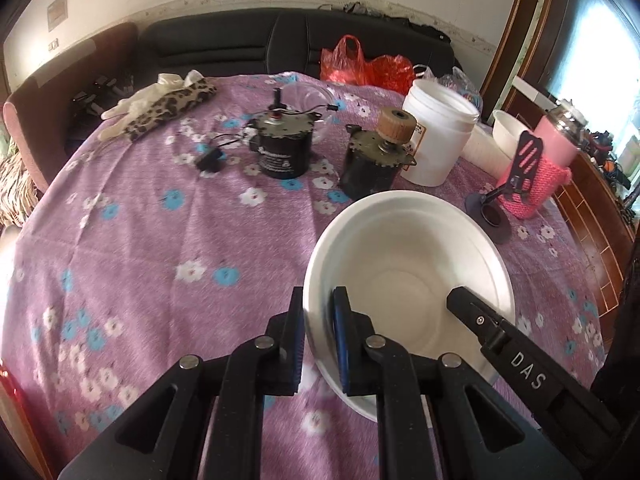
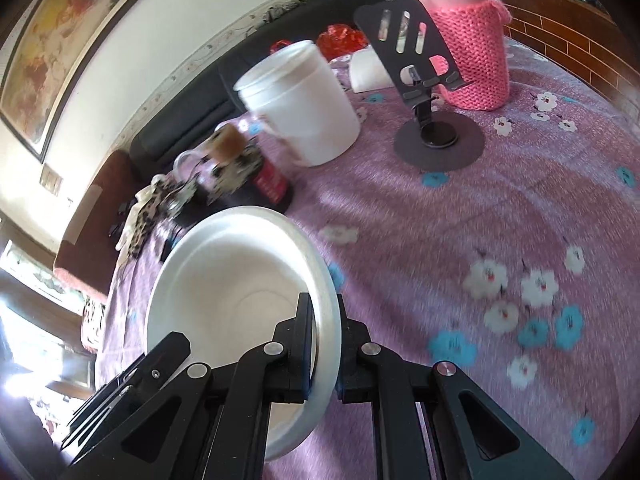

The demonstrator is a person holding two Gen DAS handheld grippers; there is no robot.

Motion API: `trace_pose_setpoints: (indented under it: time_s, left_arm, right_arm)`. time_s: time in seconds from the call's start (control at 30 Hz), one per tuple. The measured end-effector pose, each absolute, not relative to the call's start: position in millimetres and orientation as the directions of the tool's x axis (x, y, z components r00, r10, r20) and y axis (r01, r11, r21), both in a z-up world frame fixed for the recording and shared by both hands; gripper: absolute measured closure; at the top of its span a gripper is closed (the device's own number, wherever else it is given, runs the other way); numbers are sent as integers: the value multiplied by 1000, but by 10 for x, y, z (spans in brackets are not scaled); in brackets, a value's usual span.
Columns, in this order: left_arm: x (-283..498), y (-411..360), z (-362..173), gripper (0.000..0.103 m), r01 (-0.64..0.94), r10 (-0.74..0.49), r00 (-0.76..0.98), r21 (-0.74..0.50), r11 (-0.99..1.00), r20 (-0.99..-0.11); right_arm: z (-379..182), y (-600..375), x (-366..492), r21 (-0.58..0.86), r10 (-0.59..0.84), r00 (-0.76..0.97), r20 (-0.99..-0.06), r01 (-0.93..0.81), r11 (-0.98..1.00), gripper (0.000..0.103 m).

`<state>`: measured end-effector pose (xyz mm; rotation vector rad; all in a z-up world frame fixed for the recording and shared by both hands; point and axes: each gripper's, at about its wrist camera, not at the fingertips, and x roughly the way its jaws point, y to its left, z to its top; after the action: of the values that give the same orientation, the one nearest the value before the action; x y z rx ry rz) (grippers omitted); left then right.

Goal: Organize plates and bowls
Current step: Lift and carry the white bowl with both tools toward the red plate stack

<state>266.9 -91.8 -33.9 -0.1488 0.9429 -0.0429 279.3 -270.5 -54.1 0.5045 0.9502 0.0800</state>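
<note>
White foam bowl, plain and apparently empty, near the surface's right edge. Left gripper and right gripper jaws clamp opposite rims.

My left wrist camera sits just behind the left gripper and looks forward and down across the worktop toward the dark sofa at the far wall. The right wrist camera rides behind the right gripper, tilted, and faces the same worktop from the other side. Both views are very close to the white bowl, which fills their lower middle, and each shows the other gripper at its edge. They also share the white bucket, the phone stand and the pink knitted cup.
</note>
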Motion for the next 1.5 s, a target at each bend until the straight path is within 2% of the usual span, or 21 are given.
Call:
trace_pose_setpoints:
  time_s: [0.43,0.8,1.5]
  left_arm:
    - [1709,-373,-28,91,-69,-108,666,-205,976,-738]
    - [1006,122,128,91,-129,-52,708,-202,971,-704]
    - [178,1280,323,91,-273,63,756,-226,935,-651]
  right_arm:
    - [-179,-2192,1905,454,345,617,-707,23,891,94]
    - [-13,-1667,1303,445,389,617,-684,-69,893,93]
    - [250,-405,758,387,455,601,-657,-249,888,93]
